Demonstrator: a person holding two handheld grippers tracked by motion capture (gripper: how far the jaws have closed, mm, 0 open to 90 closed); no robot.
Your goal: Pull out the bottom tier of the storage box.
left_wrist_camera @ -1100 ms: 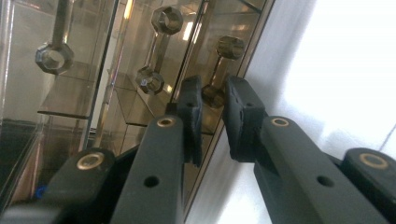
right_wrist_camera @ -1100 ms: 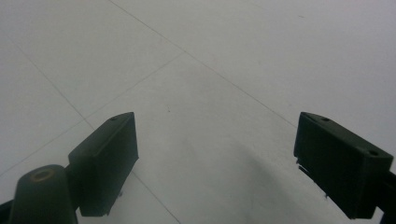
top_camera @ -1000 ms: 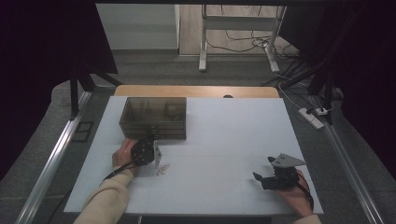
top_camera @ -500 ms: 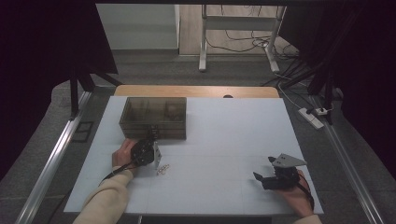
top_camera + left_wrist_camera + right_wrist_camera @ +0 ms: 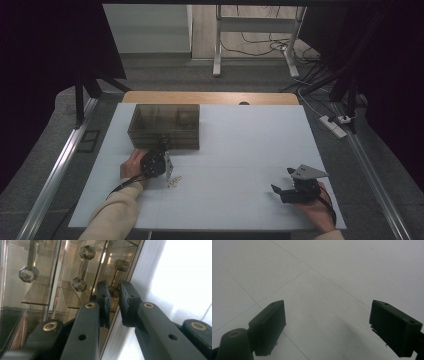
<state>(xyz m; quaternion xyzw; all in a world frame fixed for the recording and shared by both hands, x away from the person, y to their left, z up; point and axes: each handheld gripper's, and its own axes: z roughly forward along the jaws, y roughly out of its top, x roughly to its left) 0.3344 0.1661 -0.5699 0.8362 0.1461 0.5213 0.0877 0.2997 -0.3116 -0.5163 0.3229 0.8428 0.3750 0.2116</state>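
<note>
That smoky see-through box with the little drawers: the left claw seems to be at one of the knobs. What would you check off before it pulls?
1. Jaws lined up on a knob: ok. The left gripper has the knob of the tinted drawer box just beyond its tips.
2. Pads pressing the knob's stem: cannot tell; the jaws stand narrow but a gap shows.
3. Room to pull toward the person: not ok. Small metal parts lie on the white table close to the left hand.
4. Box held steady: not ok. The right gripper rests far off, jaws wide open.
5. Drawer contents: cannot tell through the tinted wall.
</note>
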